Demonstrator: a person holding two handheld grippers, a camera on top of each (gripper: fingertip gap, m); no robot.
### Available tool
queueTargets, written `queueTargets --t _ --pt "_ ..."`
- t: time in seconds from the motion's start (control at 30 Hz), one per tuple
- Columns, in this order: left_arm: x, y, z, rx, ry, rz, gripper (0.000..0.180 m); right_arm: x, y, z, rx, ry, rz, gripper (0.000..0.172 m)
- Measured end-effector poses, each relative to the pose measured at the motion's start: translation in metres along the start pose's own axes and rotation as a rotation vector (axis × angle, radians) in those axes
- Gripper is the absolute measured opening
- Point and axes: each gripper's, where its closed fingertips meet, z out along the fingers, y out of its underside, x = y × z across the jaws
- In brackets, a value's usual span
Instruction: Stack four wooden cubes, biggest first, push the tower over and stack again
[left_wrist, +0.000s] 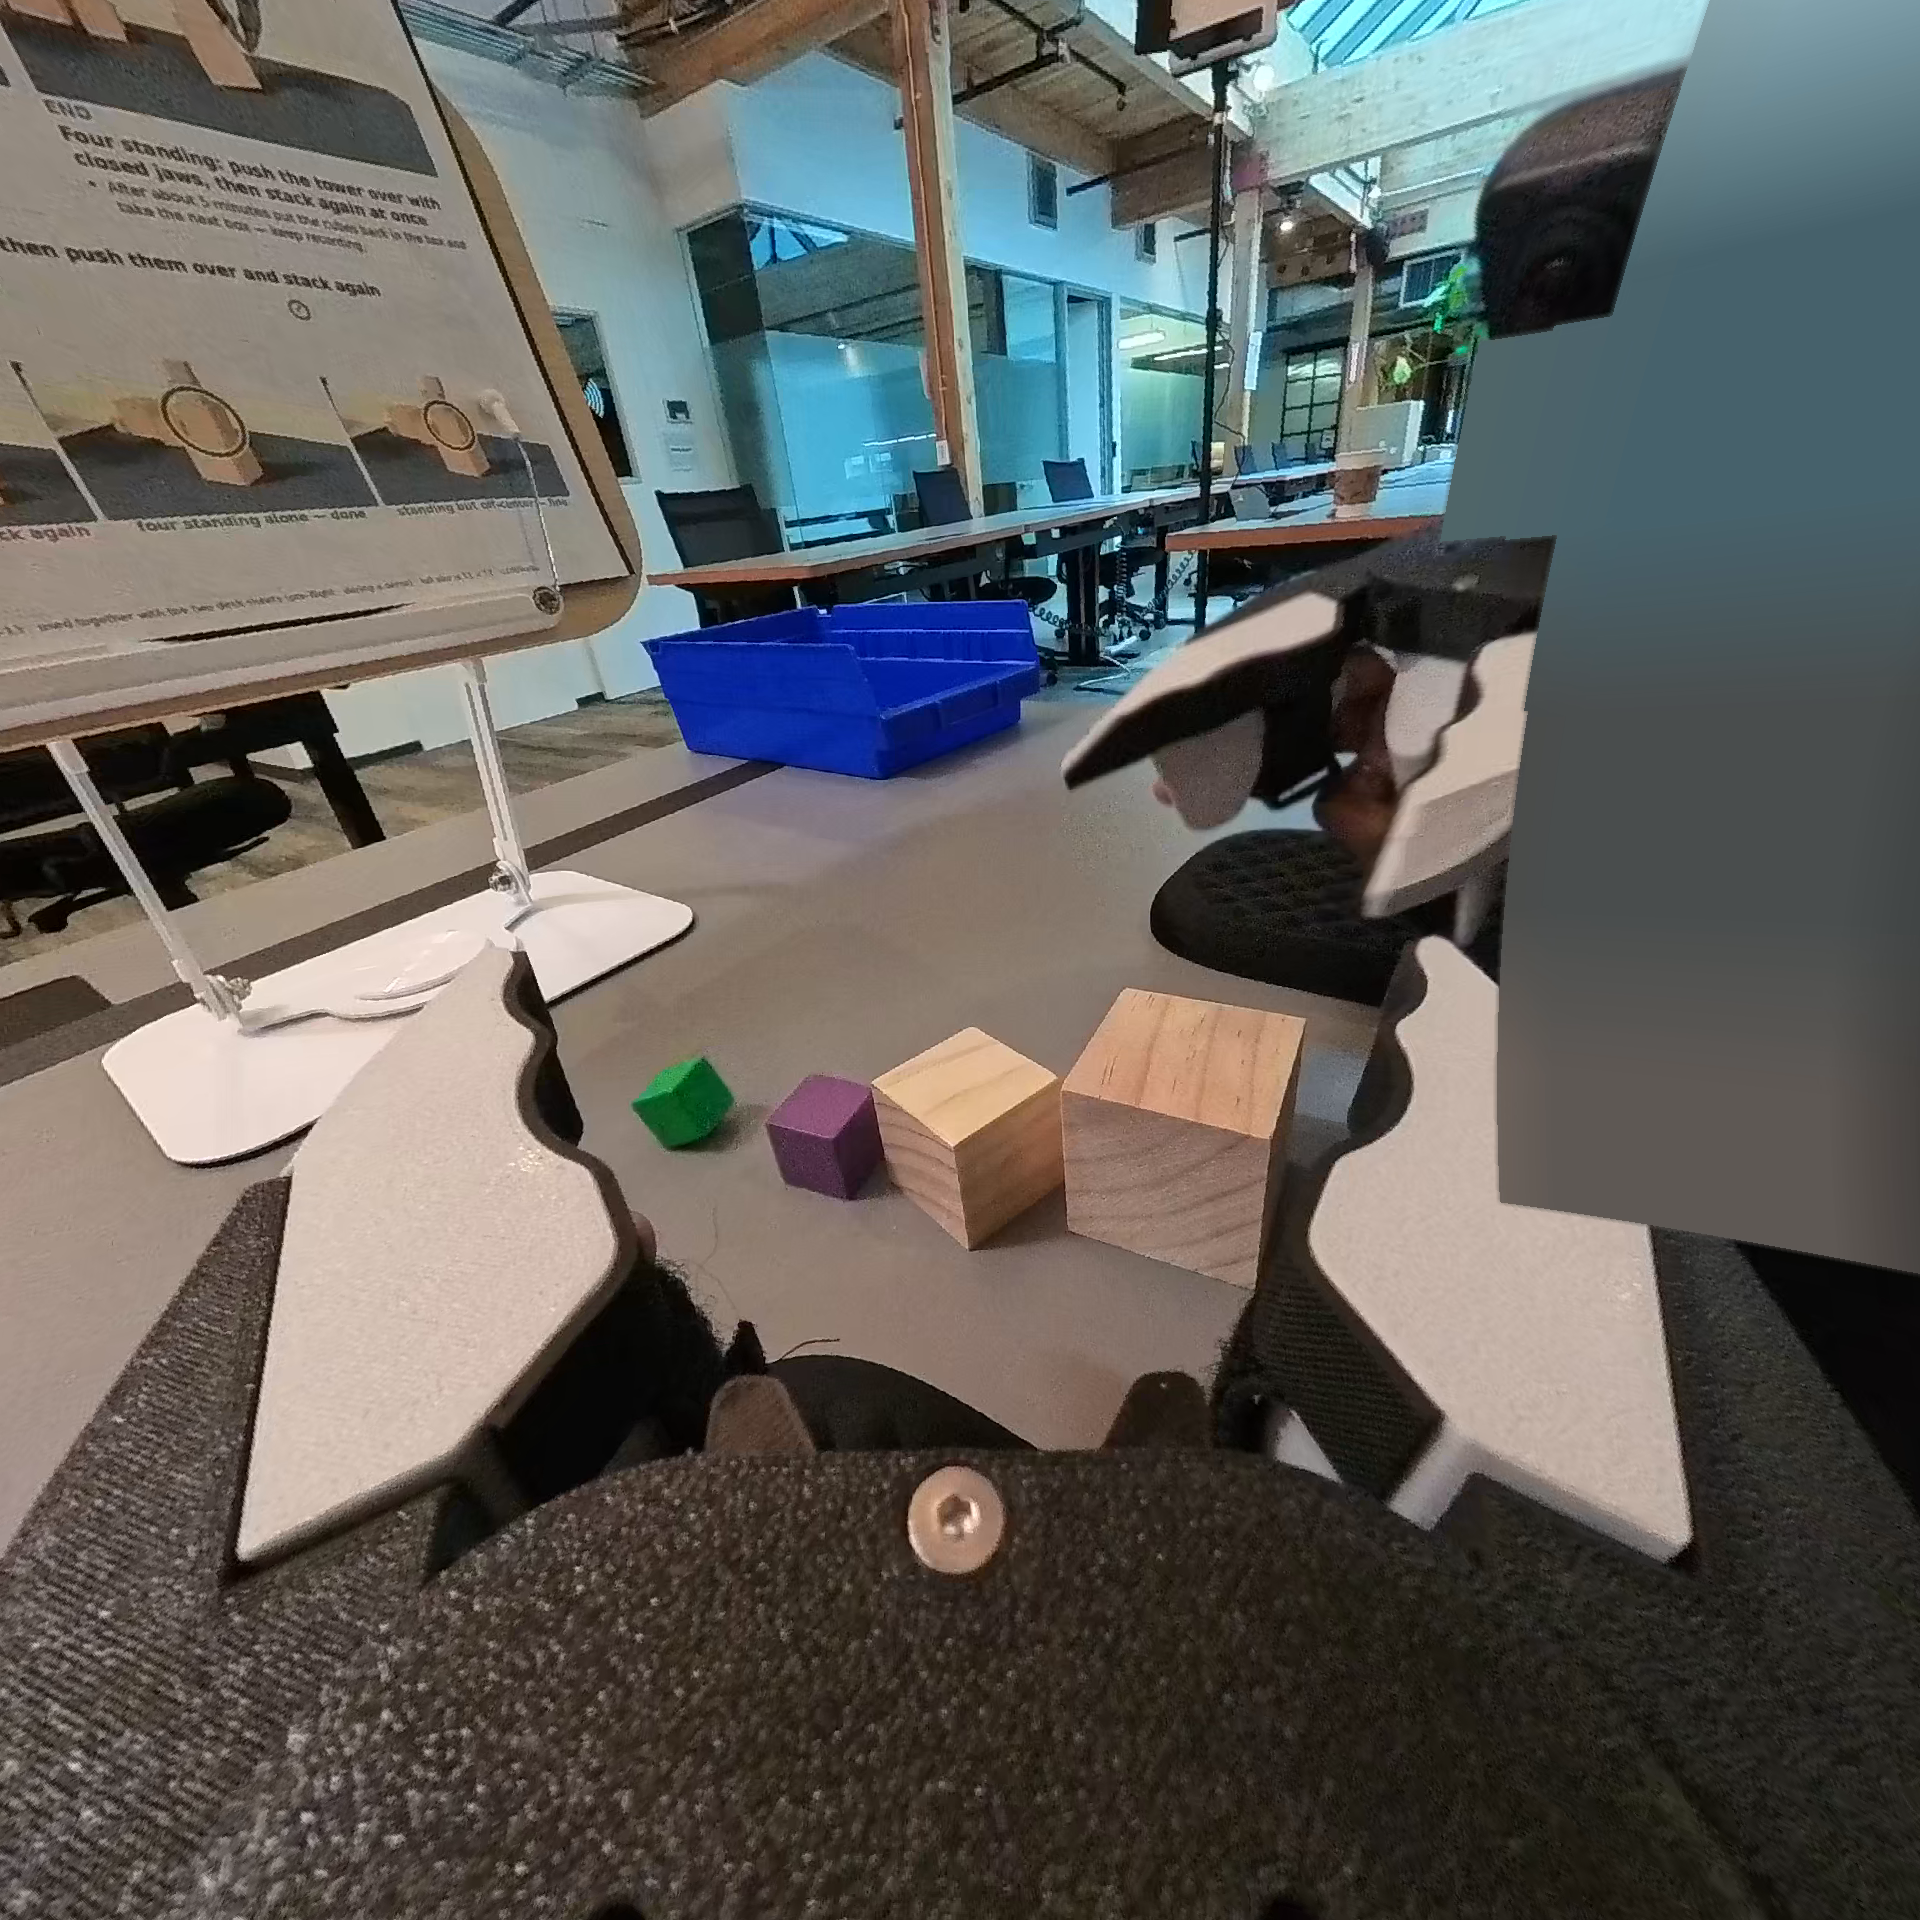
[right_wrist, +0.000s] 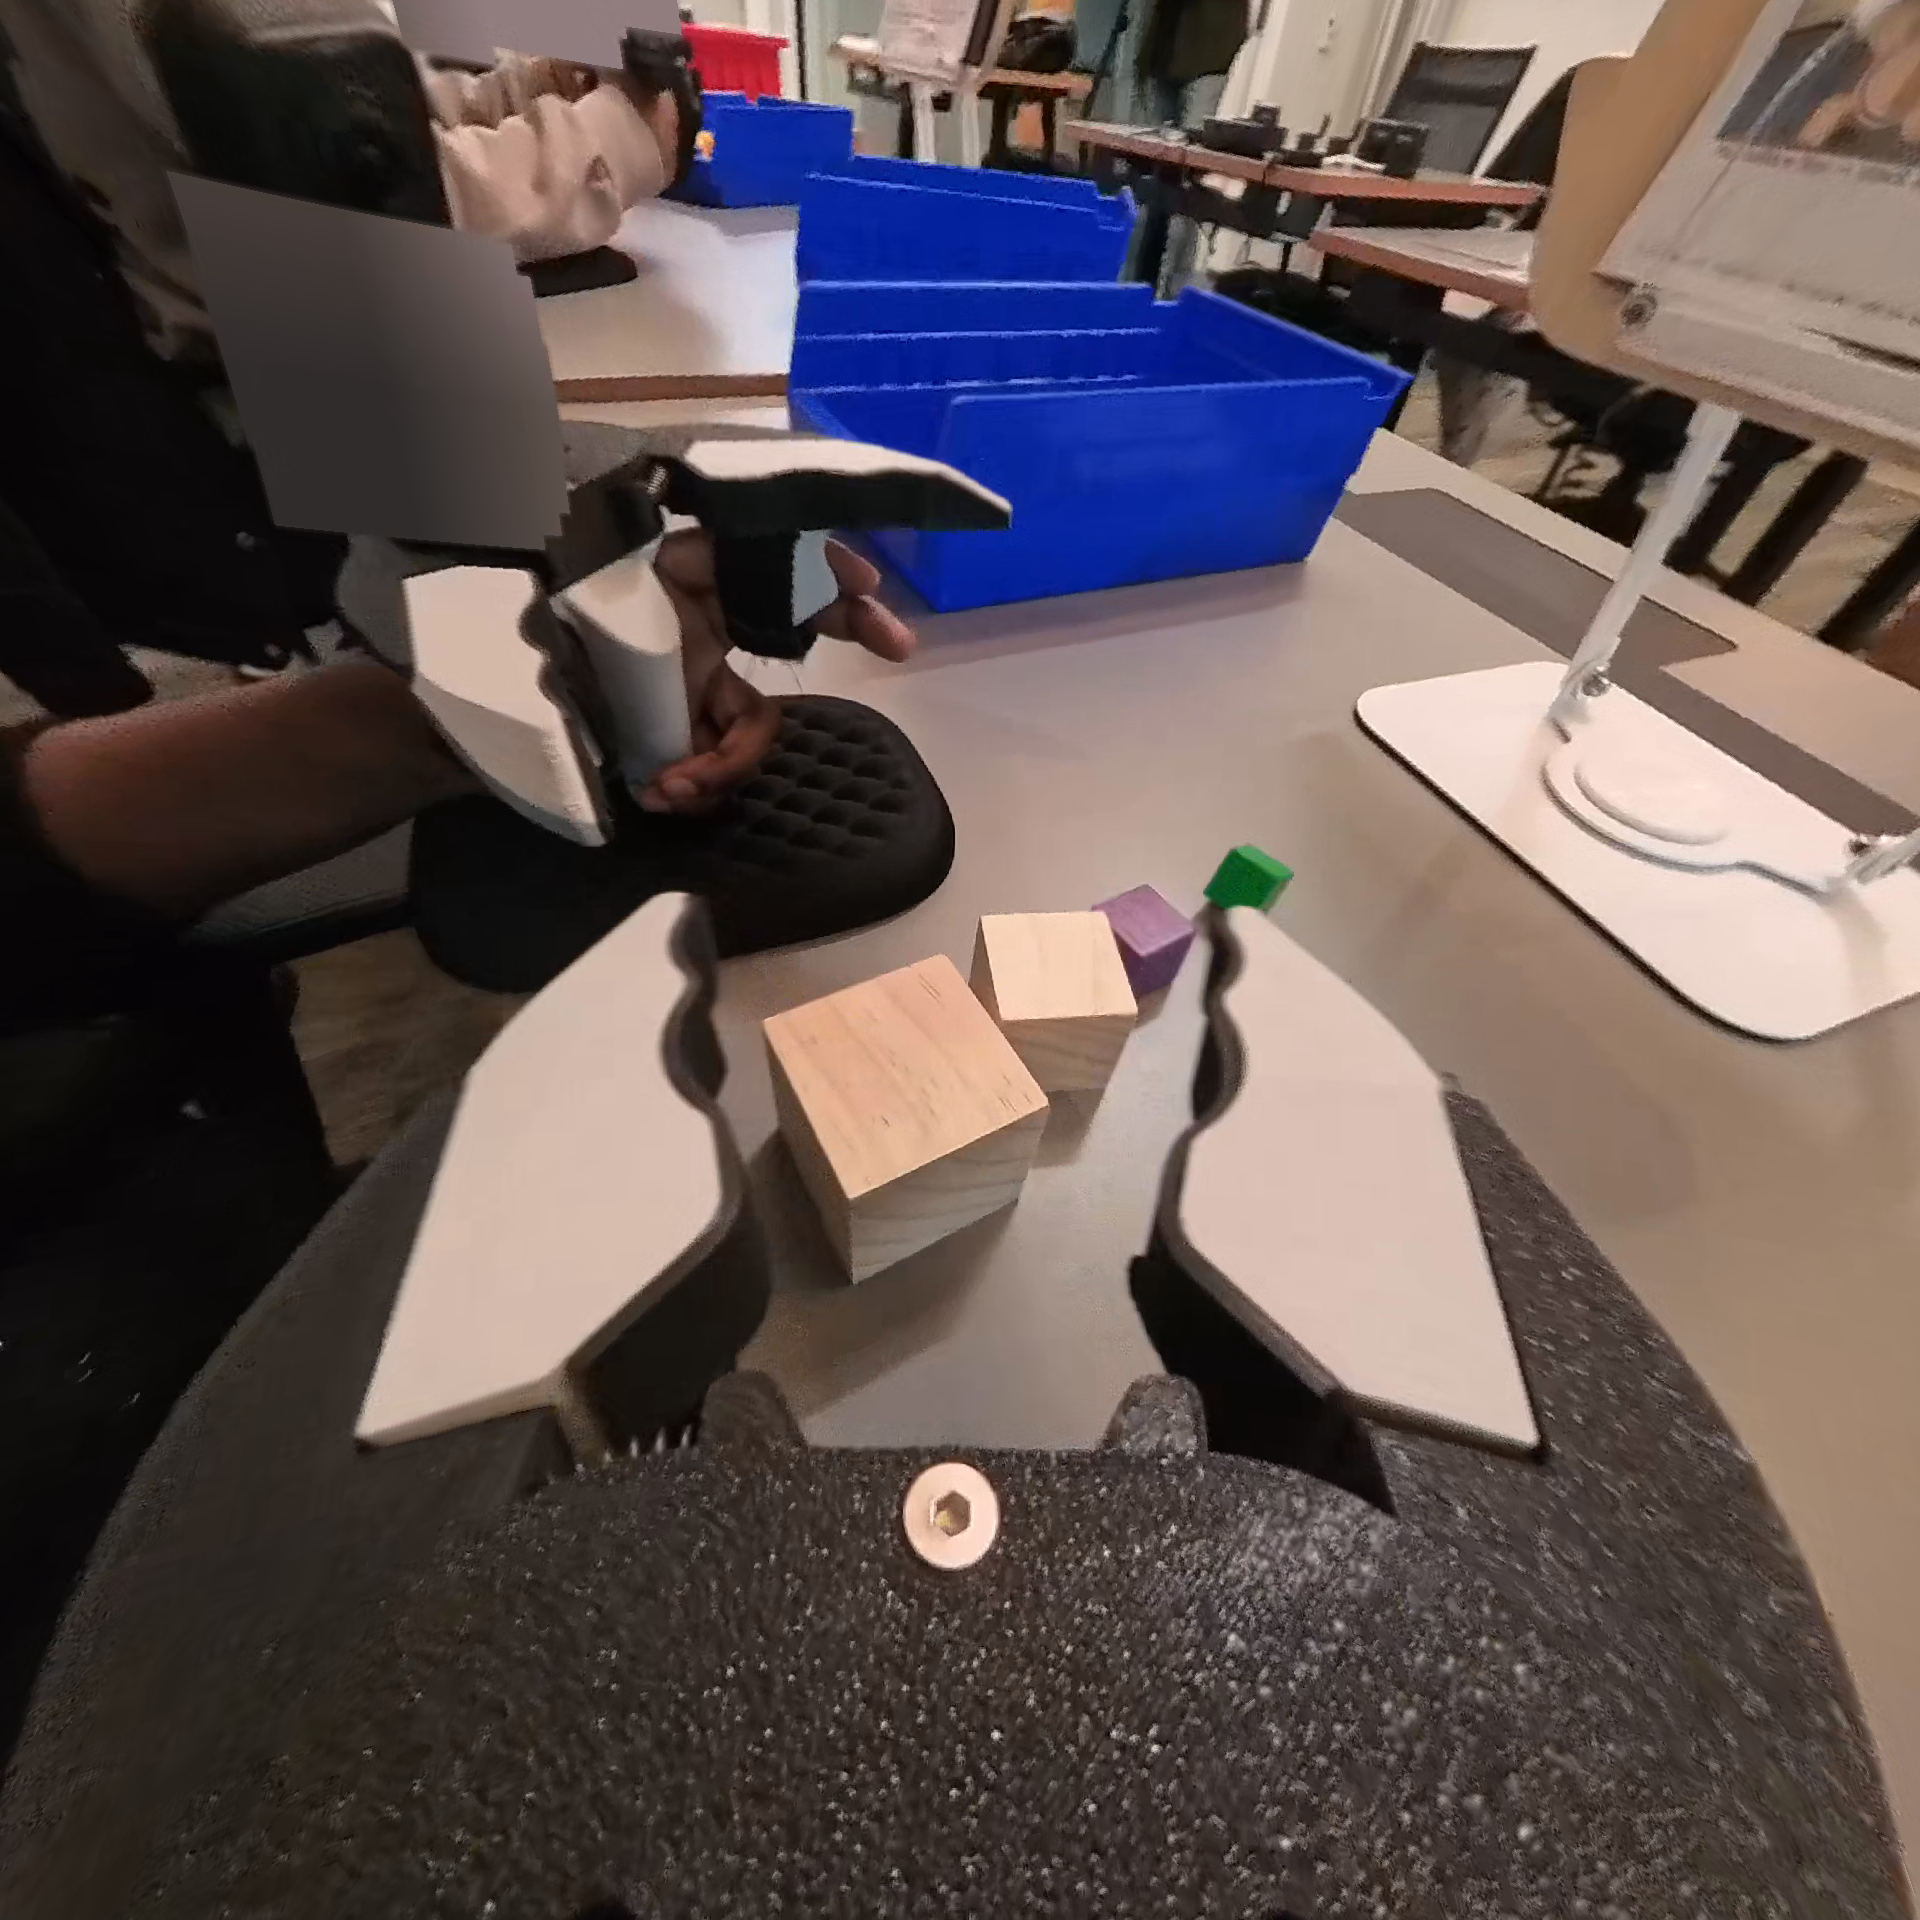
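Observation:
Four cubes lie in a row on the grey table (left_wrist: 883, 914): a green cube (left_wrist: 681, 1101), a purple cube (left_wrist: 826, 1135), a medium wooden cube (left_wrist: 971, 1132) and a large wooden cube (left_wrist: 1179, 1127). My left gripper (left_wrist: 971, 961) is wide open and empty, just short of the row. My right gripper (right_wrist: 951, 923) is open. The large wooden cube (right_wrist: 899, 1107) stands between its fingers with a gap on each side. The medium wooden cube (right_wrist: 1055, 982), purple cube (right_wrist: 1146, 935) and green cube (right_wrist: 1249, 878) lie beyond it. Each gripper also shows, open, in the other's view (left_wrist: 1299, 727) (right_wrist: 727, 644).
A blue bin (left_wrist: 847, 691) (right_wrist: 1091, 457) stands at the back of the table. A black dimpled pad (left_wrist: 1278, 914) (right_wrist: 790, 810) lies near the cubes. A printed board (left_wrist: 260, 312) stands on a white base (left_wrist: 603, 925) (right_wrist: 1610, 831). A person's arm (right_wrist: 208, 769) holds the left gripper.

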Motion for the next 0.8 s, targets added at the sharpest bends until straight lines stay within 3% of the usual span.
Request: queueTargets --t 0.13,0.3,0.67,0.8 --pt "-0.001 0.000 0.000 -0.001 -0.006 -0.003 0.145 -0.006 -0.008 -0.013 -0.030 -0.100 -0.099 0.129" --pt "-0.011 0.000 -0.001 -0.003 -0.091 -0.008 0.146 -0.007 -0.001 -0.020 -0.132 -0.188 -0.187 0.133" --pt "-0.057 -0.004 -0.022 0.022 -0.523 -0.009 0.146 -0.002 0.030 -0.004 -0.454 -0.384 -0.317 0.117" --pt "-0.063 0.003 -0.021 -0.041 -0.590 0.012 0.146 -0.003 0.044 0.003 -0.644 -0.459 -0.365 0.087"
